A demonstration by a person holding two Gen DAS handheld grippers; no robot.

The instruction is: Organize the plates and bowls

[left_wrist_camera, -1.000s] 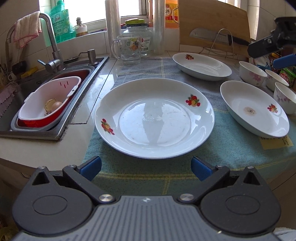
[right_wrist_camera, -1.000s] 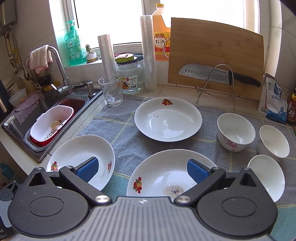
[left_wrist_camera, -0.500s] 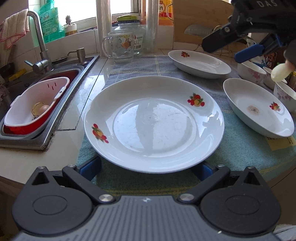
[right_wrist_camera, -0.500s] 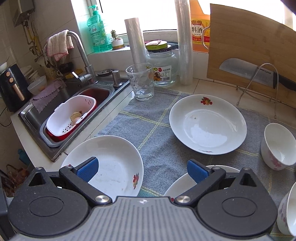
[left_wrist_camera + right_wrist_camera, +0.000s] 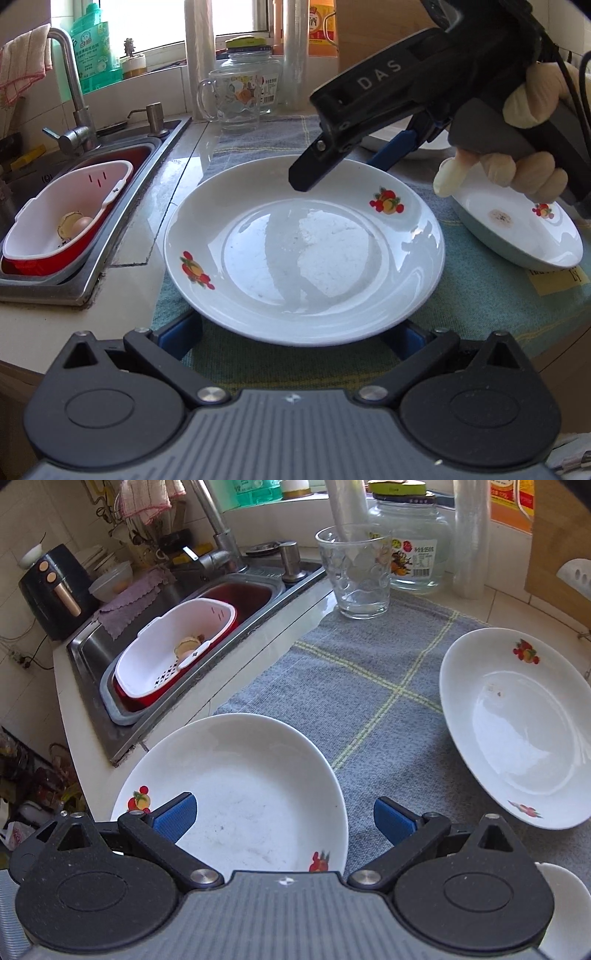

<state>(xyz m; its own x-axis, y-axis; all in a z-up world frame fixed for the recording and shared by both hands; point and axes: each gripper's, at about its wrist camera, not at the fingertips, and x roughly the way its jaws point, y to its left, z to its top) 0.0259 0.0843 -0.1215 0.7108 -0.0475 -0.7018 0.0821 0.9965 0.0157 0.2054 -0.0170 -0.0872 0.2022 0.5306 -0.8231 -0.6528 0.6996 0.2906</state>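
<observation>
A kitchen worktop (image 5: pixel 122 295) beside a steel sink (image 5: pixel 92 653) is covered by a grey and green checked cloth (image 5: pixel 369 701), and white plates with fruit motifs are spread across it. The largest plate (image 5: pixel 303 251) lies flat at the cloth's near left corner, directly ahead of the left tongs (image 5: pixel 295 336). Their blue pads sit wide apart at either side of the plate's near rim, low beside it, gripping nothing. The plate is round, so it has no long axis to line up with. The right tongs (image 5: pixel 284 818) hover over the same plate's far edge, reaching in from the right, also spread wide and empty. The left tongs are judged the nearer pair for taking the near rim. A second plate (image 5: pixel 517 727) rests further back on the cloth, and a third (image 5: pixel 517 232) lies to the right, both apart from the first. A clear glass mug (image 5: pixel 354 576) stands behind.
</observation>
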